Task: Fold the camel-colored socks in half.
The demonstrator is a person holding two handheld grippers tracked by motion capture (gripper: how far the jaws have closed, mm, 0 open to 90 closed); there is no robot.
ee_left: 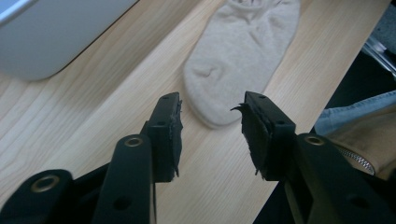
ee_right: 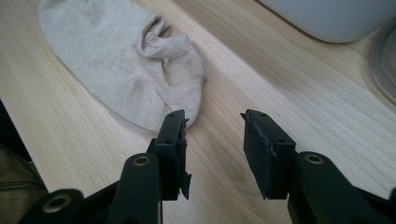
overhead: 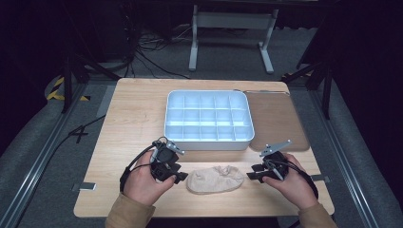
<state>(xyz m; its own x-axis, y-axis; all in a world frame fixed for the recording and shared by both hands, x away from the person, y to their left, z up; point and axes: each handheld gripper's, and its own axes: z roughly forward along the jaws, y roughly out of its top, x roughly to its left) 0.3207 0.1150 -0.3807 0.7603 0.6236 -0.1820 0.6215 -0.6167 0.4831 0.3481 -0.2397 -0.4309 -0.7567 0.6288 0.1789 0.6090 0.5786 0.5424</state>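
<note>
- High view: one beige knit sock [overhead: 215, 179] lies flat on the pale wood-grain tabletop [overhead: 133, 118], a soft rounded oval with its opening toward the right tool [overhead: 253, 174]. It sits between the two tools, the left tool [overhead: 179, 176] just beside its toe end and the right tool a little off its cuff end. Each tool is black and angular, held in one hand, two hands in all, with a cable trailing from it. Beyond both tools stands one white plastic tray [overhead: 208, 141], rectangular with rounded corners and divided into a grid of small compartments. Beside the tray, beyond the right tool, lies one flat brown mat [overhead: 276, 121] with rounded corners.
- Left tool view: the left tool [ee_left: 210, 123] shows two black jaws with rough, frayed pads, standing apart with nothing between them. The sock [ee_left: 243, 56] lies just ahead, its rounded toe end nearest the gap, its knit finely ribbed and slightly wrinkled. The tray's smooth white wall [ee_left: 51, 37] is off to the upper left.
- Right tool view: the right tool [ee_right: 212, 128] also has its two jaws apart and clamped on nothing. The sock [ee_right: 126, 70] lies ahead and to the left, its cuff end close by the left jaw; whether they touch cannot be told. The tray's [ee_right: 336, 18] curved corner is at upper right.
</note>
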